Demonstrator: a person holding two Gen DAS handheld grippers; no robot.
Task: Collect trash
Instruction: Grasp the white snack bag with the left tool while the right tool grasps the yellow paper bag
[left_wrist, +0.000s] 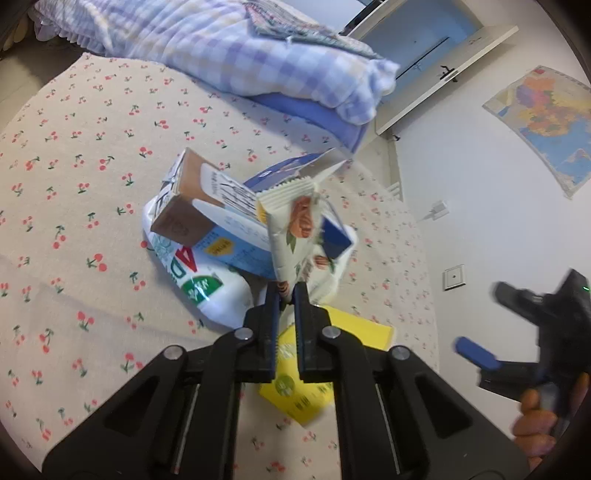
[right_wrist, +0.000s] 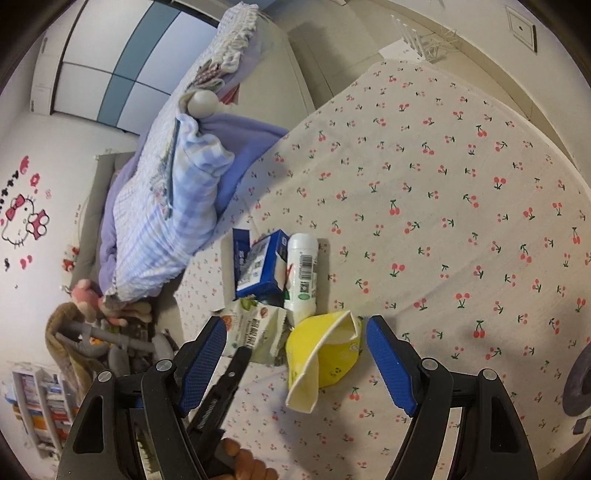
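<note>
A heap of trash lies on the cherry-print bed sheet (left_wrist: 74, 184). It holds a brown and white carton (left_wrist: 188, 206), a blue carton (left_wrist: 236, 251), a white bottle (right_wrist: 303, 273) and a flattened yellow carton (right_wrist: 325, 354). My left gripper (left_wrist: 286, 295) is shut on the lower edge of a white snack wrapper (left_wrist: 291, 225) printed with a peach, which stands up from the jaws. My right gripper (right_wrist: 295, 354) is open, its blue pads (right_wrist: 388, 362) on either side of the yellow carton without touching it. In the right wrist view the left gripper (right_wrist: 242, 352) pinches the wrapper (right_wrist: 258, 328).
A folded checked quilt (left_wrist: 258, 55) on a purple blanket lies behind the heap. The bed's edge (left_wrist: 424, 258) drops off to the right beside a white wall with a map (left_wrist: 546, 122). Plush toys (right_wrist: 88, 295) and a shelf (right_wrist: 37, 406) are beside the bed.
</note>
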